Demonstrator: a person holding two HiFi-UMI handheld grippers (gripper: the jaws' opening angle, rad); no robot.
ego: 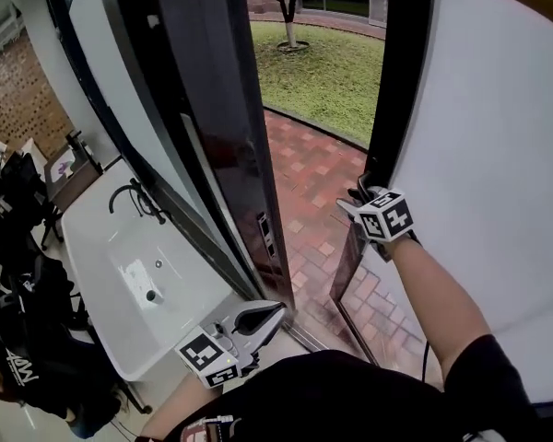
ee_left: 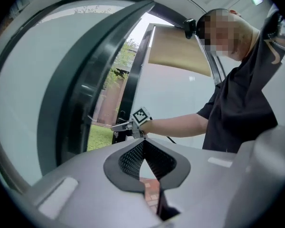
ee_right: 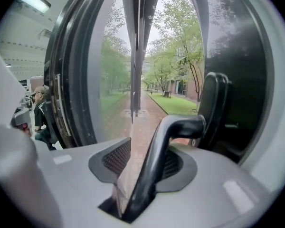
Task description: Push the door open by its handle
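Note:
The glass door [ego: 401, 81] with its black frame stands ajar onto a brick path. My right gripper [ego: 364, 194] reaches its black lever handle [ee_right: 180, 127] at arm's length. In the right gripper view the lever runs between the jaws of my right gripper [ee_right: 149, 148]. It lies against the right pad [ee_right: 178, 163], and a gap shows between it and the left pad [ee_right: 118, 158]. My left gripper [ego: 258, 320] hangs low by my body, tips together and holding nothing. The left gripper view looks up over my left gripper [ee_left: 143, 144] at the right gripper [ee_left: 128, 125] on the door.
A second dark door leaf [ego: 221, 109] stands edge-on at the left of the gap, latch plate [ego: 267, 233] facing me. A white sink [ego: 101, 247] with a black tap [ego: 134, 196] is at the left. Brick paving [ego: 313, 173] and lawn [ego: 323, 63] lie outside.

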